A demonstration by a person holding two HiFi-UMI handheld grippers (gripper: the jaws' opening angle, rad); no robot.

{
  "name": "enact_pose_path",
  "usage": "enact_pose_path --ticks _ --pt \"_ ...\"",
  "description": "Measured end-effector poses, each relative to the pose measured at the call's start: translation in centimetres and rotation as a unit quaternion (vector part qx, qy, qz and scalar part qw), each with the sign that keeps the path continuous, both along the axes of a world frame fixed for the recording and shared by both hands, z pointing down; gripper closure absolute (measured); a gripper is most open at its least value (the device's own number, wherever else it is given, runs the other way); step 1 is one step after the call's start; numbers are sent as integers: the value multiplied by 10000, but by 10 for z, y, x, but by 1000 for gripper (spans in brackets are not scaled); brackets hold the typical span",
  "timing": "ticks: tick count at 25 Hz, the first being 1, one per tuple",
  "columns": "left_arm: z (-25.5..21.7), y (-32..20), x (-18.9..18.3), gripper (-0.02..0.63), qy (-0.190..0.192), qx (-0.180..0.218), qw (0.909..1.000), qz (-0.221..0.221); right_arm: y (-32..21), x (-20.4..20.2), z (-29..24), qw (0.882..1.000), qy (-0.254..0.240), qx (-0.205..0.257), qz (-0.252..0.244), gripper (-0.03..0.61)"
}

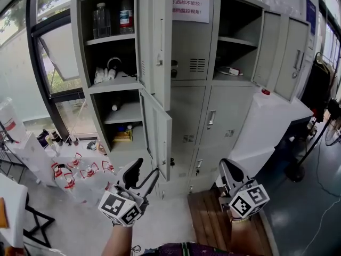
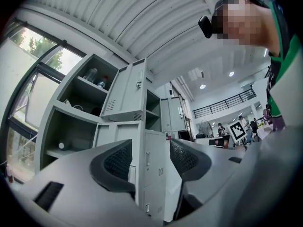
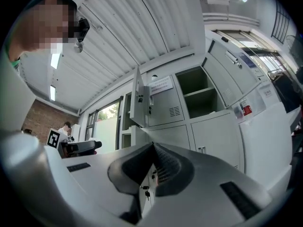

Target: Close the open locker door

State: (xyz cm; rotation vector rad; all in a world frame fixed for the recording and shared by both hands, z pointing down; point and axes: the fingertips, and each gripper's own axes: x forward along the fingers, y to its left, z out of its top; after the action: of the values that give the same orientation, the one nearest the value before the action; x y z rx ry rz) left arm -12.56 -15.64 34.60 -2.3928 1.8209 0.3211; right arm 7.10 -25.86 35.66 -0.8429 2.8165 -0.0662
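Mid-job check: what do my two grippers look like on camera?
Both match: the left gripper and right gripper have light grey bodies, black curved fingers with mesh-textured pads, and each carries a white cube printed with black square markers.

A clear bottle and a red-labelled bottle stand high above the left jaws. A printed notice hangs high between left jaws and right jaws.
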Motion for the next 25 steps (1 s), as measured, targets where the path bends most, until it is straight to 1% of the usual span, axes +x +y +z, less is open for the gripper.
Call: enact_pose_path --ticks 5,11,16,20,25 --pt "13 -22 2 360 91 -164 9998 40 -9 -1 4 9999 -62 -63 -101 572" --pt "21 -46 5 360 -99 -242 9995 152 -23 -7 7 9997 -111 0 -224 572" --pt "24 -65 6 360 -101 -322 9993 182 -26 -10 16 9995 -109 -59 -297 572" --pt "30 -85 8 360 -202 -425 9987 188 -32 -6 23 9994 -126 -146 -277 572" --pt "37 -106 7 362 -195 -534 9983 123 -38 2 27 9994 -129 -207 -260 572"
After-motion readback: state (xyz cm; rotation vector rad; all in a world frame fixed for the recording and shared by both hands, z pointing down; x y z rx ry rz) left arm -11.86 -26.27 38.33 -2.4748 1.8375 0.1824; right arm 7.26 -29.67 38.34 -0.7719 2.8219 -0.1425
